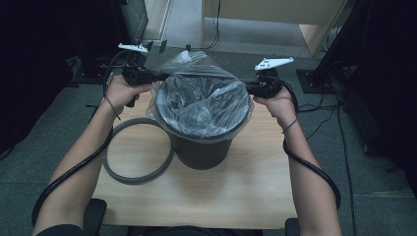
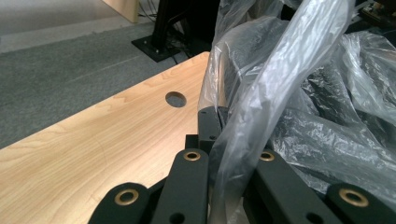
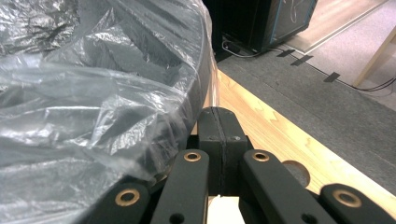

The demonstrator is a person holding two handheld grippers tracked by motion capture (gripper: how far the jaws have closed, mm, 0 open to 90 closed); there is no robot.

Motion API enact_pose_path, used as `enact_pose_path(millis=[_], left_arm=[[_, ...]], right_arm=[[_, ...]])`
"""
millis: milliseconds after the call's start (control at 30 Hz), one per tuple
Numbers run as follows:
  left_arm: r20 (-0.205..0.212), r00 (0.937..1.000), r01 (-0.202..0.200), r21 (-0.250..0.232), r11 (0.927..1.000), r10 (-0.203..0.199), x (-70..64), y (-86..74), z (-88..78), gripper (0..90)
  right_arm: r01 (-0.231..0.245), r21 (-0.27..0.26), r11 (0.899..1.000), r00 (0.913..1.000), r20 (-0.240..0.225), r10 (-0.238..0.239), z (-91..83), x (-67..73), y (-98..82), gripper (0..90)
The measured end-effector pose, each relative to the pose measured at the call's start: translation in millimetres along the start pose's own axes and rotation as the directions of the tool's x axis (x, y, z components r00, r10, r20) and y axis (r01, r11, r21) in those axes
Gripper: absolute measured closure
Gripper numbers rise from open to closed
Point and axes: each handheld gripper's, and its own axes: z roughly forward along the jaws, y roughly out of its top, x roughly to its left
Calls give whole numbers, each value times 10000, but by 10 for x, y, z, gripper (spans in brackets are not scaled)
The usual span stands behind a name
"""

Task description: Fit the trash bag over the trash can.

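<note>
Bin (image 1: 201,147) stands on the wooden table (image 1: 255,191), lined with a clear plastic bag (image 1: 204,101) folded out over its rim. At the bin's left edge the left gripper (image 1: 156,77) is clamped on a strip of the bag (image 2: 261,107), which runs up between its jaws. At the right edge the right gripper (image 1: 248,87) is closed, jaws pressed together beside the plastic (image 3: 93,93), nothing visibly caught. A grey ring (image 1: 138,151) lies flat just left of the bin
</note>
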Motion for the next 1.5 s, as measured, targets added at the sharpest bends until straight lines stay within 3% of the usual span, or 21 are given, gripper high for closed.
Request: enact_pose_path(millis=[100,167,200,233,367,500,600,633,667,800,833,867,933,1000,1233,1500], left_arm=[[-111,9997,221,240,9995,-218,23,25,9,890],[-571,9983,146,936,9955,-92,29,17,75,891],[-835,9965,90,1481,9889,34,20,-1,139,897],[-710,9974,-9,1392,9903,109,12,-26,165,897],[-682,9974,-175,844,9963,233,2,-45,131,894],[-598,9973,-336,1341,9904,419,8,-76,127,892],[-488,9986,-135,1402,9900,205,6,-63,94,863],[-469,9989,-27,1323,9912,90,10,-51,68,828],[-480,9988,7,1251,9921,54,13,-41,36,790],[-727,9972,-89,984,9951,161,65,-41,-98,643],[-750,9972,-21,776,9970,79,83,-40,-139,616],[-516,9986,168,516,9985,-142,104,-35,-192,585],[-346,9991,245,262,9994,-236,99,-23,-251,563],[-316,9995,-39,206,9998,45,65,-4,-306,539],[-223,9981,-573,211,9981,577,-42,81,-428,466],[-292,9944,-1012,109,9948,1015,-217,131,-479,476]], right_arm=[[-173,-5,9999,9997,-156,173,11,-15,-15,900],[-354,2,9994,9989,-292,354,23,-18,-26,900],[-359,47,9993,9988,-332,360,25,-16,-26,900],[-177,302,9994,9996,-208,183,38,-1,-35,900],[69,416,9991,9998,-172,-62,31,-2,-80,900],[52,436,9990,9995,-322,-38,58,6,-127,900],[132,480,9988,9996,-249,-120,58,19,-125,900],[226,509,9984,9997,-109,-220,41,19,-116,856],[324,469,9984,9994,115,-330,19,11,-109,754],[288,-626,9976,9985,484,-258,-179,-66,-117,604],[197,-798,9966,9983,569,-152,-220,-85,-119,574],[16,-1029,9947,9981,606,47,-276,-111,-123,559],[-376,-1460,9886,9976,514,456,-381,-148,-126,549],[-532,-1633,9851,9973,409,606,-466,-150,-116,542],[-158,-1769,9841,9997,170,191,-631,-37,-12,532],[-239,-1691,9853,9955,-945,80,-599,165,105,441]])
